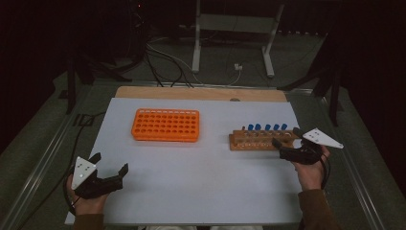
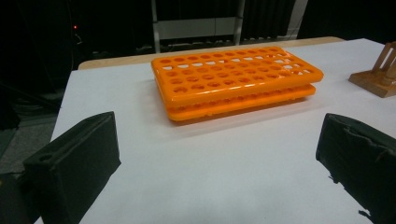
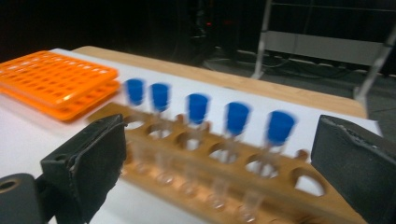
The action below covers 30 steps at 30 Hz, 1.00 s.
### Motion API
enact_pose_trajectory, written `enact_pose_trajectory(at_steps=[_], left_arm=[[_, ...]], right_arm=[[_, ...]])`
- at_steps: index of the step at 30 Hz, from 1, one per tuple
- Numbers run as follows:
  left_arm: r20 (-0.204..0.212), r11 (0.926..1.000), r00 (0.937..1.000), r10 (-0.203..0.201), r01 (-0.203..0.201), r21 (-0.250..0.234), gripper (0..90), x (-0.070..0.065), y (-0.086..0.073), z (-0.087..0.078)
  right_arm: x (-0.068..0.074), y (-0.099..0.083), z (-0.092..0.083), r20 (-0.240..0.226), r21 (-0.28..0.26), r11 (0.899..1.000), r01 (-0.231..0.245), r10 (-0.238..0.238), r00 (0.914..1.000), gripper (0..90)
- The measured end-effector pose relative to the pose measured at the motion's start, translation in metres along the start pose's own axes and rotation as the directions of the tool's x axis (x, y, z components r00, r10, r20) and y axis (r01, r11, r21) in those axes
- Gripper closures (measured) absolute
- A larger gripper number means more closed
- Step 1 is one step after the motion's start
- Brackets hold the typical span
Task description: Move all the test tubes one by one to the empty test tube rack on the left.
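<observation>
While all five blue-capped tubes [image 1: 267, 127] are standing in the wooden rack [image 1: 261, 141] and the orange rack [image 1: 165, 124] is sitting empty, the work is looking barely begun: the right gripper [image 1: 286, 137], jaws spread, is closing on the tubes, and the left gripper [image 1: 111, 162] is waiting spread, gripping nothing.

Dim room: white-topped table [image 1: 201, 191], grey floor [image 1: 230, 57] with cables [image 1: 163, 62], white metal stand [image 1: 196, 43] behind.
</observation>
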<state>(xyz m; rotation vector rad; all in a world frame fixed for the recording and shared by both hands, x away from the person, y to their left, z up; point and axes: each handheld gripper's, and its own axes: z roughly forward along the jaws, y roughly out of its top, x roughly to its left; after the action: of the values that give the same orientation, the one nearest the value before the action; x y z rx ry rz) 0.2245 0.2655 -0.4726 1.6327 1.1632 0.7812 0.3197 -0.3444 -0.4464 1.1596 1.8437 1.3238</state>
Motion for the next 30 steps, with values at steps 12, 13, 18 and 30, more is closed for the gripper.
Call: enact_pose_trajectory(at_steps=[12,13,18,30], left_arm=[[0.002,1.0,1.0,-0.001,0.001,0.005,0.5,0.0,0.0,0.001],[0.003,1.0,1.0,-0.002,0.002,0.005,0.5,0.0,-0.001,0.001],[0.004,1.0,1.0,0.001,-0.001,0.008,0.5,0.0,-0.001,0.002],[0.004,1.0,1.0,0.002,-0.002,0.006,0.5,0.0,0.0,0.001]], right_arm=[[-0.029,-0.004,0.018,0.087,0.06,0.994,-0.097,0.091,0.992,39.7],[-0.03,-0.005,0.019,0.088,0.061,0.993,-0.097,0.092,0.9919,45.5],[-0.031,-0.009,0.027,0.066,0.087,0.993,-0.079,0.073,0.9951,64.5],[-0.026,-0.013,0.036,0.081,0.104,0.992,-0.069,0.06,0.9949,76.1]])
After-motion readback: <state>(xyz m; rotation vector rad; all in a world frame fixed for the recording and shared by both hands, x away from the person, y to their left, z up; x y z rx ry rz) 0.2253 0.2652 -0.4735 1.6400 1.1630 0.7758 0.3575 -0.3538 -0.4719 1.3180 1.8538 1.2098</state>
